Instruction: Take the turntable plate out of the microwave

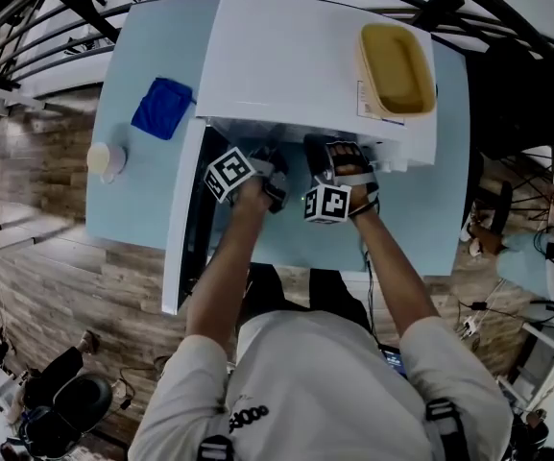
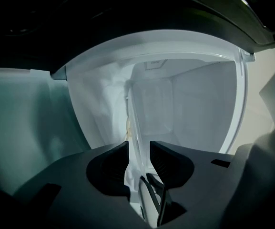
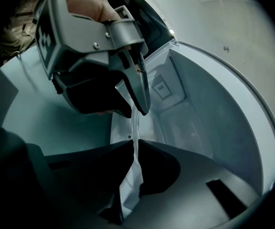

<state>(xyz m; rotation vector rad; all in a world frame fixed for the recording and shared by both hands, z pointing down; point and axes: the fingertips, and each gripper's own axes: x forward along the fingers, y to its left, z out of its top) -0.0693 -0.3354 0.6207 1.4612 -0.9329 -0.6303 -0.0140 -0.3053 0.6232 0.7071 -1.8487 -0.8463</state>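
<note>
Two claws on one rim. The right gripper (image 3: pixel 135 146) is clamped on the glass edge of the turntable plate (image 3: pixel 136 128). The left gripper (image 2: pixel 138 147) has its jaws apart with the same rim running through the gap, pads not pressing as far as I can see. So the plate hangs on the right alone, edge-on to both gripper cameras. In the right gripper view it rises from the jaws toward 12 o'clock, with the left claw straddling it at 11 o'clock. It sits at the mouth of the microwave (image 1: pixel 296 65); how much is already out I can't tell. My call: thin glass on a one-point grip will want to swing, so I'd have the left bite the rim before pulling. Then I'd draw it straight out toward 6 o'clock in the head view, clear of the door (image 1: pixel 182 219) at 9 o'clock
</note>
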